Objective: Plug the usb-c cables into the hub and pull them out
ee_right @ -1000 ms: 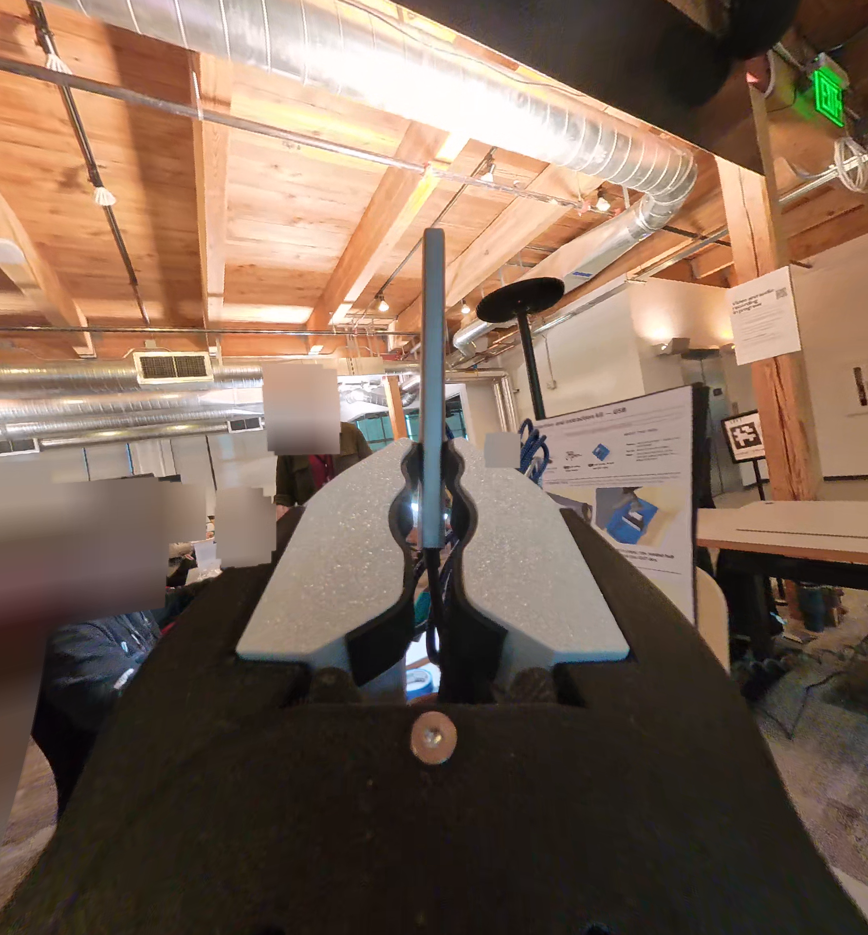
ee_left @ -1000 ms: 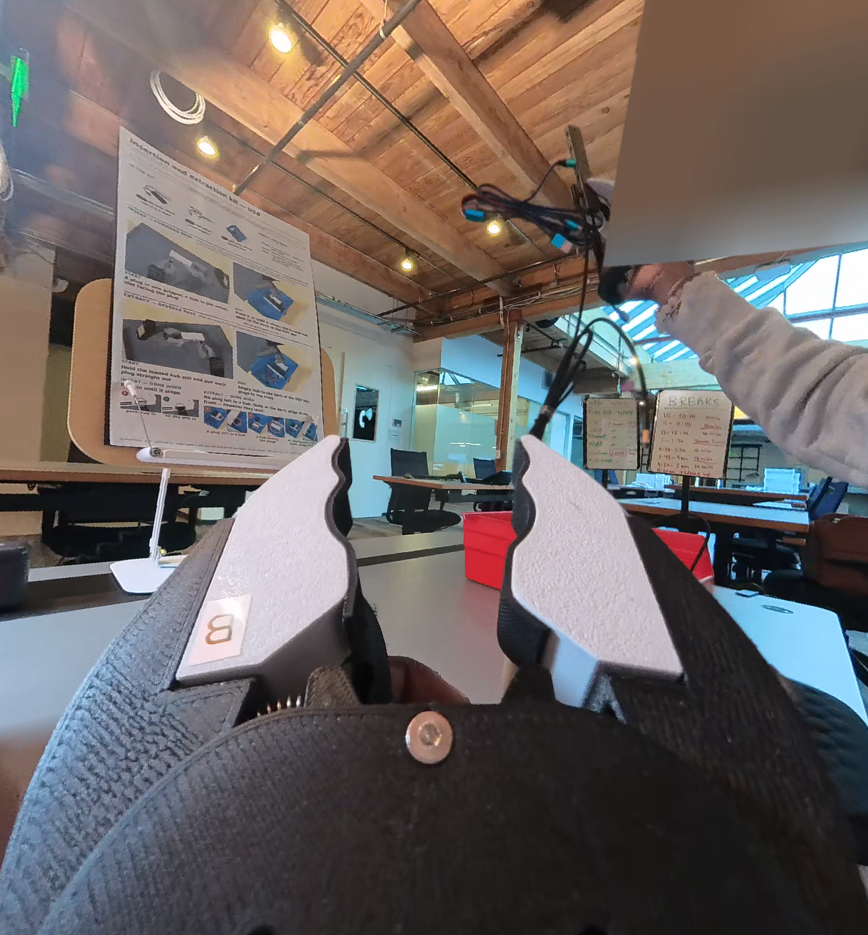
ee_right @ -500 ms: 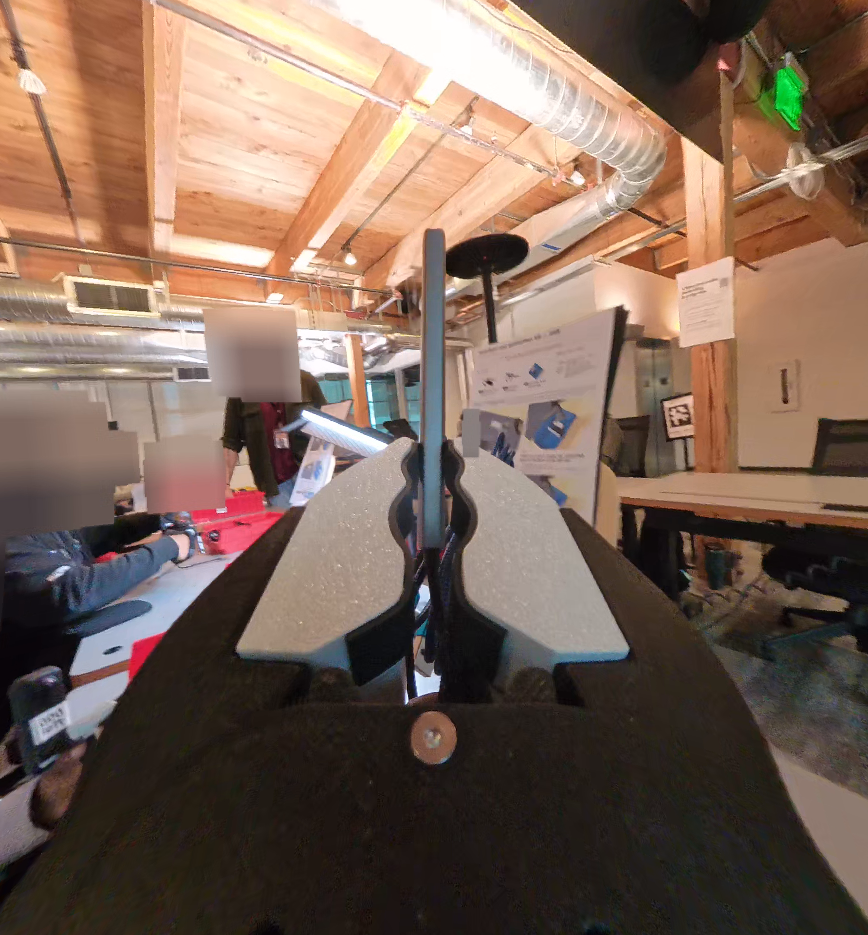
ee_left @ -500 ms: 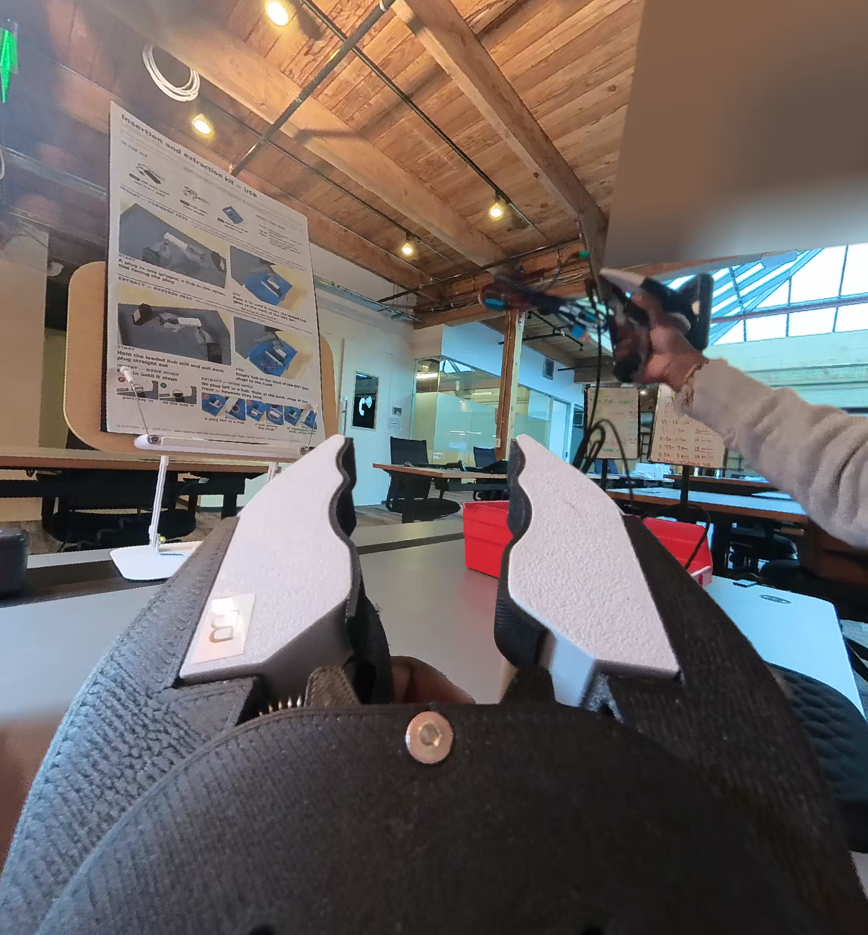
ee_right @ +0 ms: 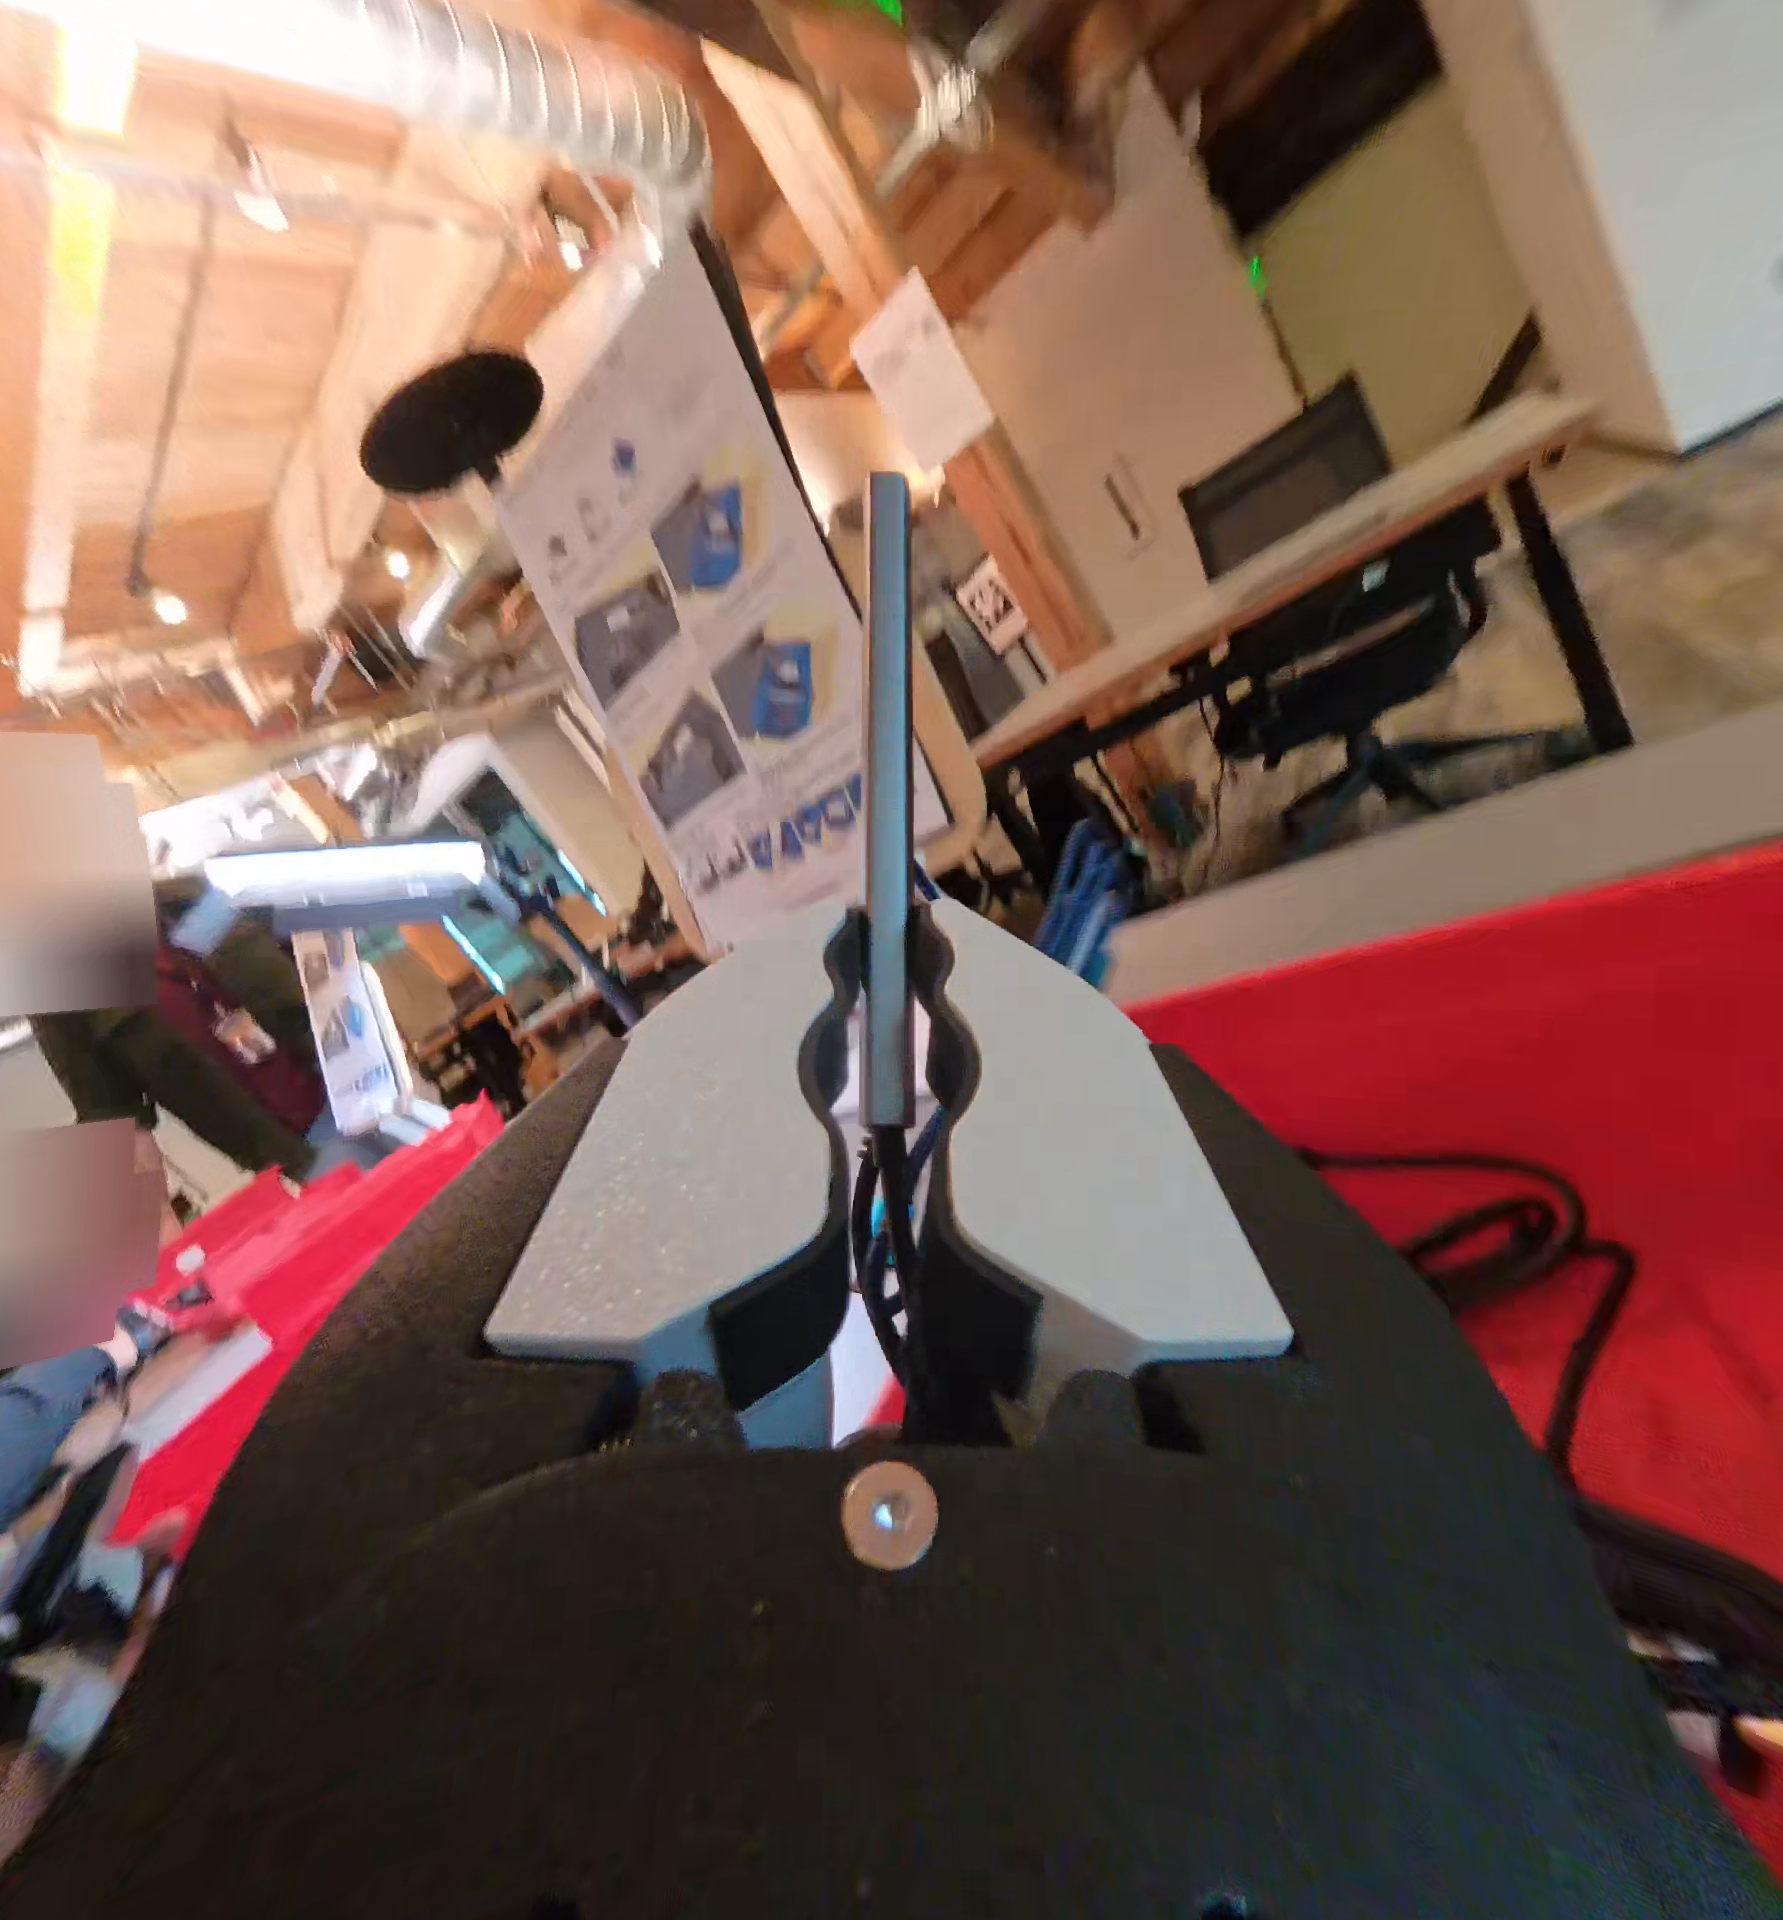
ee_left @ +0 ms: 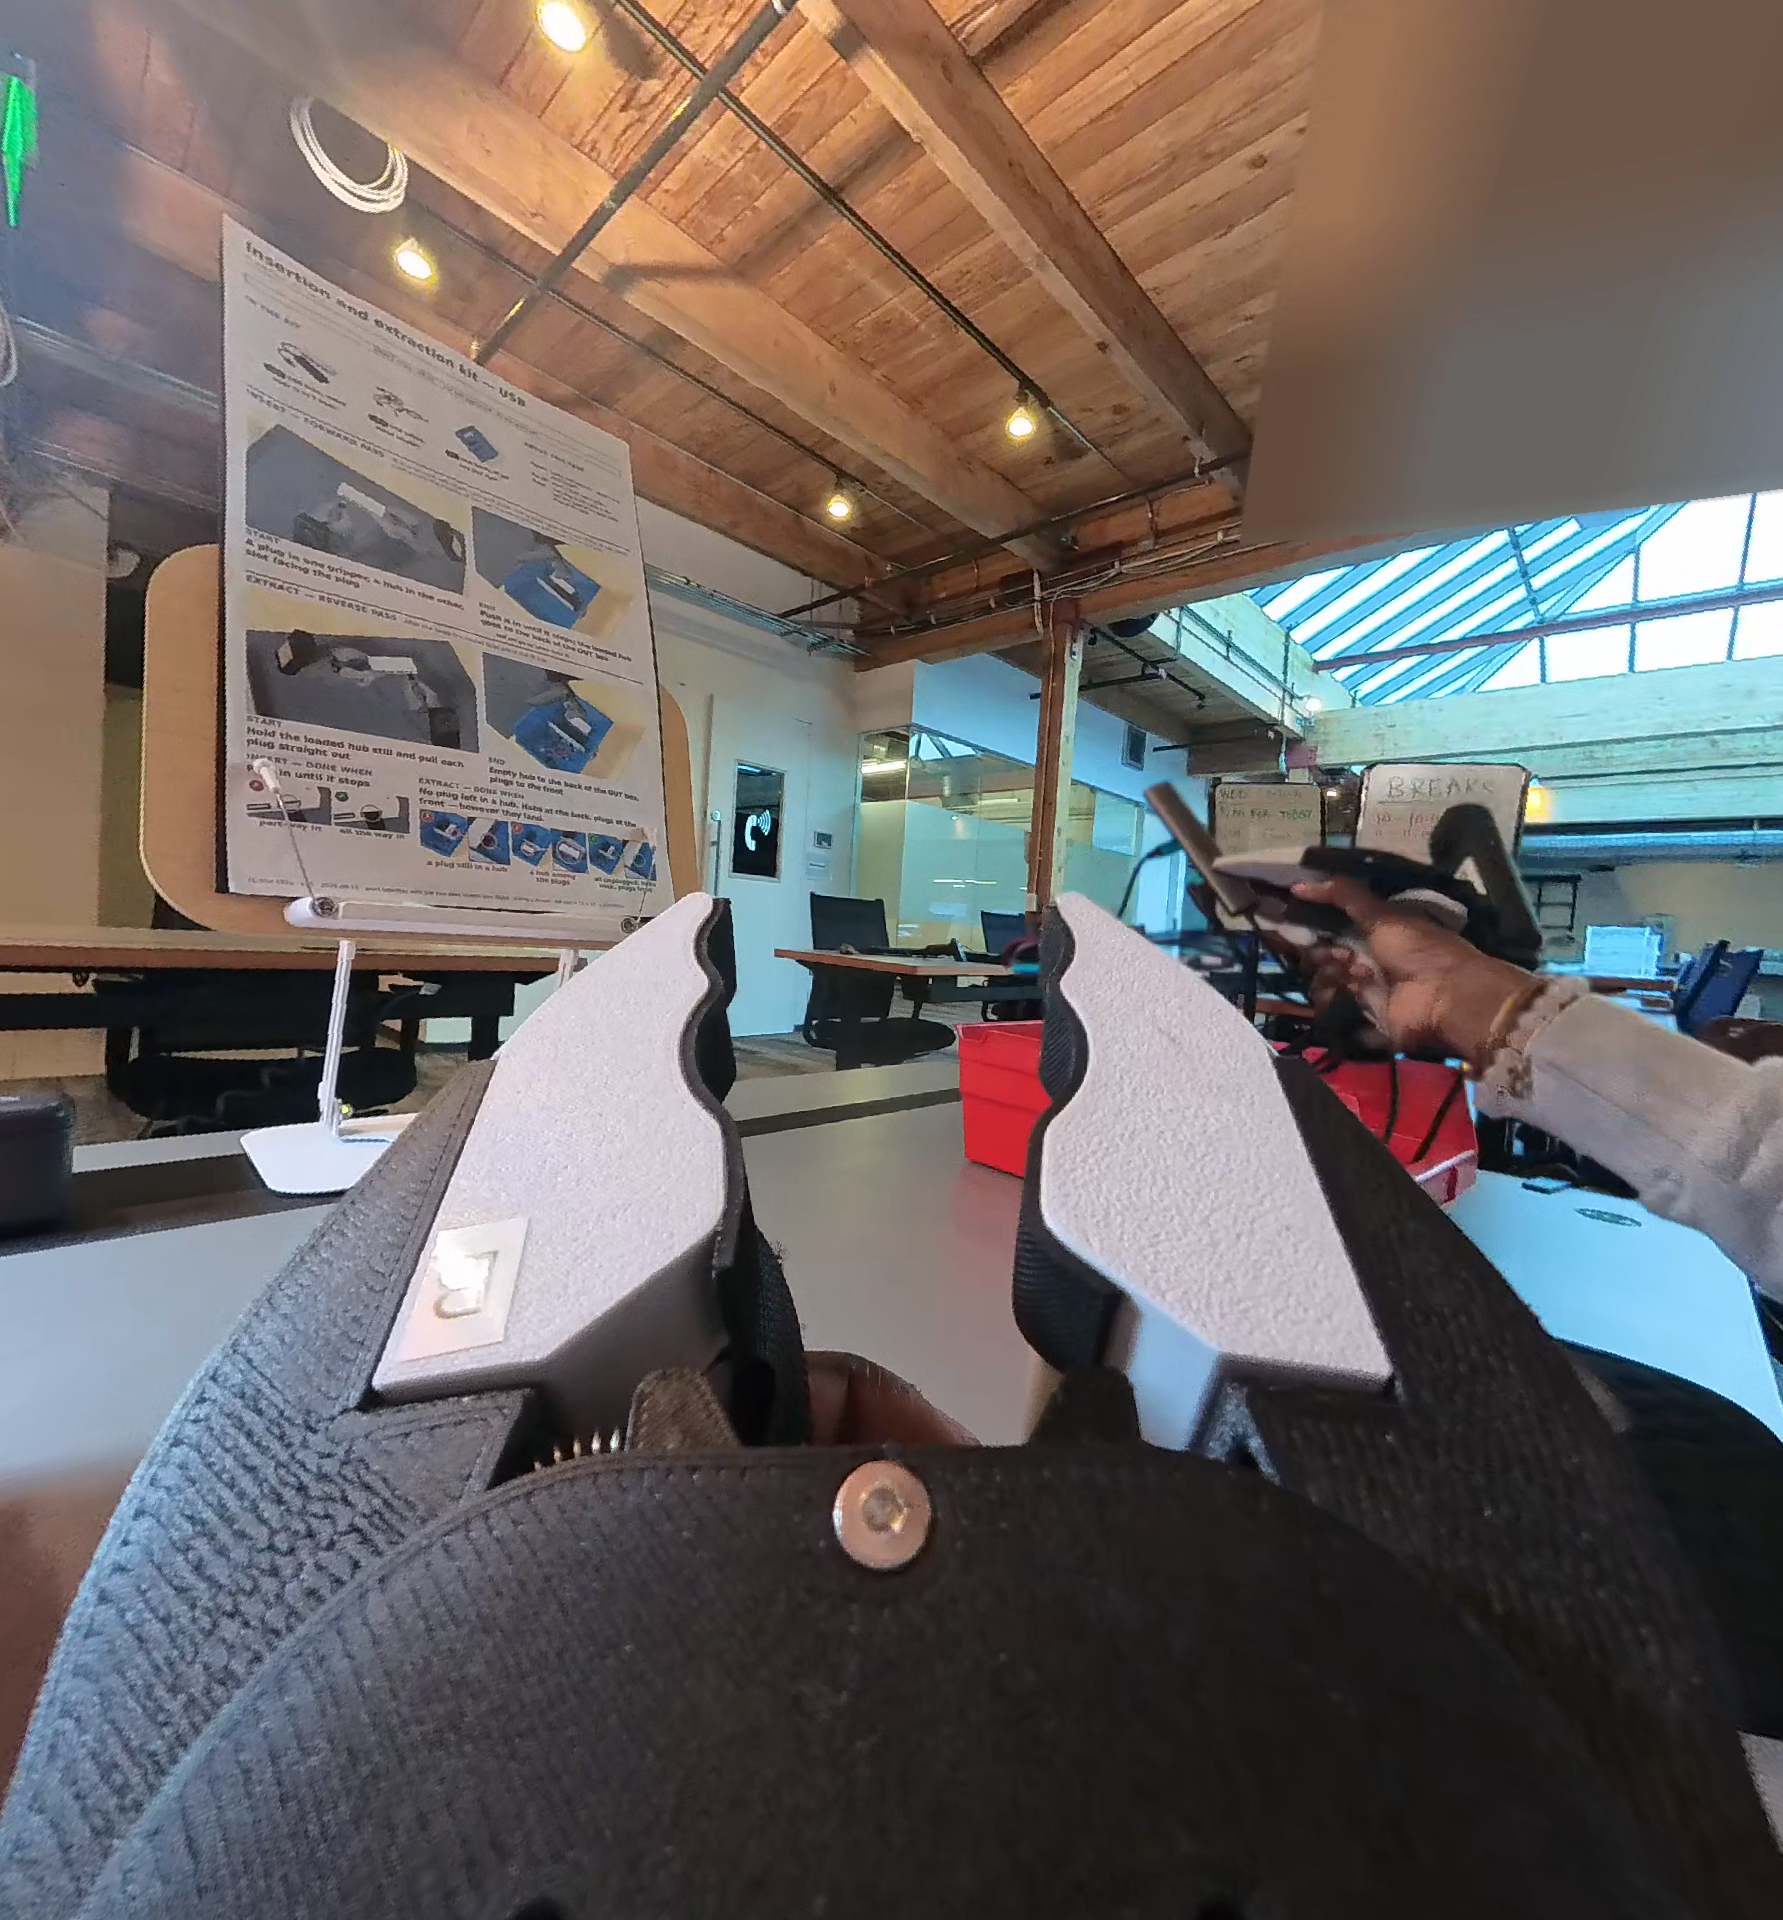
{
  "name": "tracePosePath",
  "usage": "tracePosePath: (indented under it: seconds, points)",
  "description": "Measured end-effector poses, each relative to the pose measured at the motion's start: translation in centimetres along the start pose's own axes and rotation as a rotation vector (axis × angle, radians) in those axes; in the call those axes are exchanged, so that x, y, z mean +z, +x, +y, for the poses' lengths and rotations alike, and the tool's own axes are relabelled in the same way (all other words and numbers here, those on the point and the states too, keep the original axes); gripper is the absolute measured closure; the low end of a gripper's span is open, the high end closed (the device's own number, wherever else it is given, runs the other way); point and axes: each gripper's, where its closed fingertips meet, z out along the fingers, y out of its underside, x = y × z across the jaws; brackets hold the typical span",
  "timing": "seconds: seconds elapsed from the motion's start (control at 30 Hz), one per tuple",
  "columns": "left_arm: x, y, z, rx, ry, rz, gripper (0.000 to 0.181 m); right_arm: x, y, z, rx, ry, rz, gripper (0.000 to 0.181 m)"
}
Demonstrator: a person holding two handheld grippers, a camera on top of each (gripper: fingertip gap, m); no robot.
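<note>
Hub (ee_right: 888,790) sits clamped edge-on in your right tongs (ee_right: 888,1023), a thin grey bar standing straight up between the two pale fingers (ee_right: 705,1153), gripped near its lower end so that most of its length stands clear above them. Dark and blue cables (ee_right: 897,1257) trail down from that lower end into the gap behind the tongs; you cannot tell from here how many are plugged in or how deep. Holding it by the flat faces keeps the narrow edges open, which is probably where the ports are, though none can be made out.

Beyond the right tongs lies a red bin (ee_right: 1552,1091) with a black cable (ee_right: 1510,1236) looped on its floor. The right wrist view is smeared and tilted toward that bin, so the hub looks to be on its way down there, either to be set down or brought to working height.

Your left tongs (ee_left: 887,997) are spread wide and hold nothing, poised low over the grey desk (ee_left: 866,1174). They point past the instruction poster (ee_left: 430,582) on its white stand, not at the hub. From that side your right hand (ee_left: 1406,977) shows off to the right, above the red bin, with the right tool in it and the hub's end poking out.

With one tool free, your next job is likely to pinch a plug body, not the cord, while the right keeps the hub steady.
</note>
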Motion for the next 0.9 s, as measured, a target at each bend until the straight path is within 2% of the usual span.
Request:
tracePosePath:
  seconds: [0.13, 0.2, 0.3, 0.43, 0.53, 0.57, 0.6, 0.7, 0.8, 0.9]
  points:
    - [0.0, -0.1, 0.0, -0.011, 0.003, -0.001, 0.125, -0.9, 1.8, 4.6, -0.045, -0.214, 0.083, 0.172]
    - [0.0, -0.1, 0.0, -0.016, 0.004, -0.001, 0.126, -1.4, 3.2, 5.7, -0.085, -0.279, 0.158, 0.173]
    - [0.0, -0.1, 0.0, -0.012, 0.003, -0.002, 0.126, -2.3, 5.9, 7.0, -0.260, -0.453, 0.311, 0.172]
    - [0.0, -0.1, 0.1, -0.012, -0.004, -0.002, 0.126, -3.8, 8.4, 10.5, -0.459, -0.809, 0.449, 0.172]
    - [0.0, -0.1, 0.1, -0.012, -0.001, -0.003, 0.126, -4.0, 9.8, 11.5, -0.551, -0.929, 0.512, 0.171]
    - [0.0, -0.1, 0.0, -0.011, 0.000, -0.003, 0.126, -3.9, 10.1, 11.7, -0.543, -0.960, 0.522, 0.169]
    - [0.0, -0.1, 0.0, -0.011, 0.000, -0.002, 0.126, -3.9, 10.3, 12.0, -0.525, -0.993, 0.535, 0.156]
    - [0.0, -0.1, 0.2, -0.012, -0.011, 0.001, 0.126, -3.2, 9.8, 11.3, -0.552, -1.000, 0.563, 0.120]
    - [0.0, 0.0, 0.4, -0.010, -0.018, 0.004, 0.126, -2.1, 7.7, 9.1, -0.637, -0.912, 0.555, 0.101]
    - [0.1, 0.0, 0.4, -0.011, -0.019, 0.007, 0.126, -1.4, 4.3, 7.5, -0.642, -0.829, 0.492, 0.087]
